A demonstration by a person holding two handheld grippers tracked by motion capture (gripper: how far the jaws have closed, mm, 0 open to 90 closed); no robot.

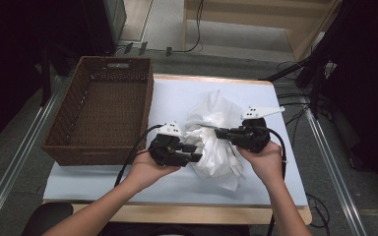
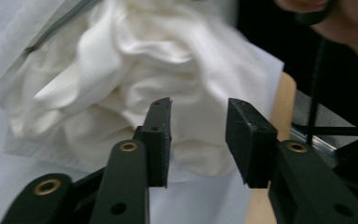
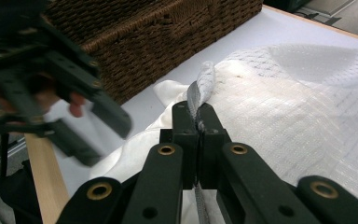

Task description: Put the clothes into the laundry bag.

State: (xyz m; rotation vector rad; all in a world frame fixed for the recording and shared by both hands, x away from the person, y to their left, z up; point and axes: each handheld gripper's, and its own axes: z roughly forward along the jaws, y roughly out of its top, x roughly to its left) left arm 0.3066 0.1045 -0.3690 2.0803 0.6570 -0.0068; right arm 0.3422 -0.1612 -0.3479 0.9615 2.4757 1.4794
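black jaws of the right gripper (image 3: 198, 122) are clamped on a grey strip at the edge of one white mesh bag (image 1: 216, 142), mid-table beside one basket (image 1: 103, 110). the left gripper (image 2: 198, 135) is held apart before the cloth. a bagging step is judged underway; a second grip seems needed.

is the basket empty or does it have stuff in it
Empty: the high view shows the wicker basket with a bare woven floor, while the white cloth lies outside on the table.
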